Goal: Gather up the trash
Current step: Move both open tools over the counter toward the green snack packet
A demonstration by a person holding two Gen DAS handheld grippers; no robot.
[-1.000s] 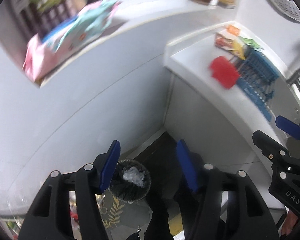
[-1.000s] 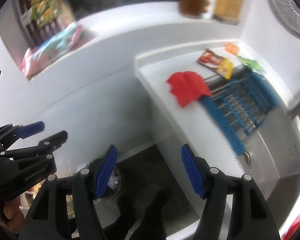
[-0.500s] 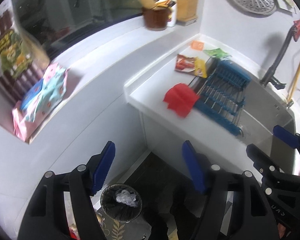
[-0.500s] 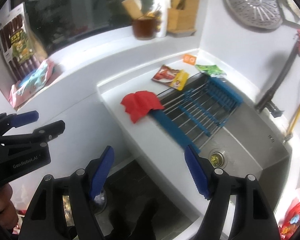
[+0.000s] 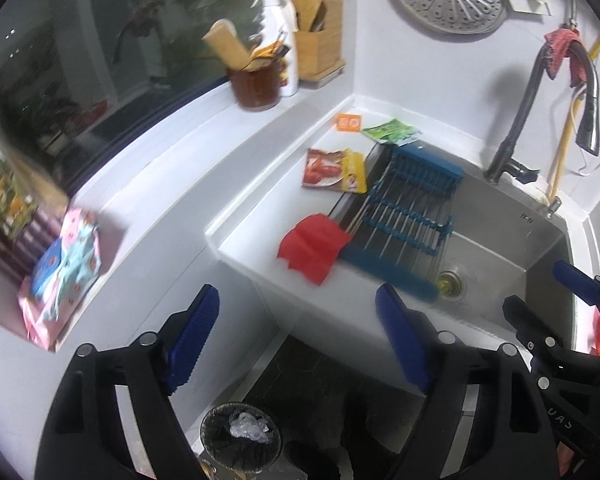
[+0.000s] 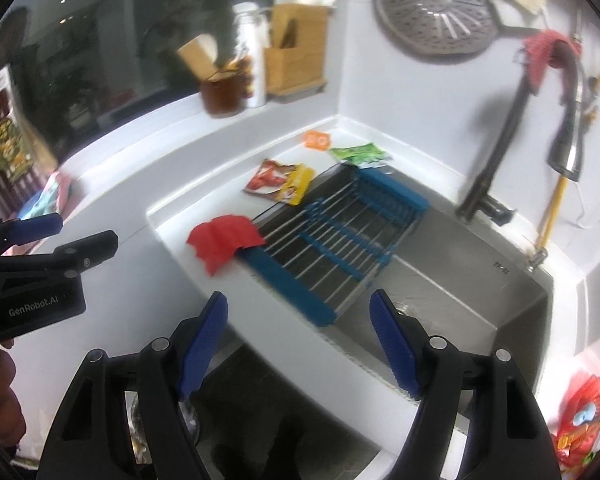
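Since a second ago both my views have swung up from the floor bin to the counter corner, and the whole sink now shows. The stainless steel sink (image 5: 500,240) sits in the white countertop (image 5: 260,216), with a blue slatted drying rack (image 5: 404,216) across its left part. The round black trash bin (image 5: 240,440) on the floor below holds a crumpled clear wrapper. On the counter lie a red crumpled paper (image 5: 314,246) touching the rack, a red-and-yellow snack packet (image 5: 334,170), a green wrapper (image 5: 390,132) and a small orange tag (image 5: 349,123). My left gripper (image 5: 296,340) is opening, nothing between its jaws; my right gripper (image 6: 300,344) stands released, empty.
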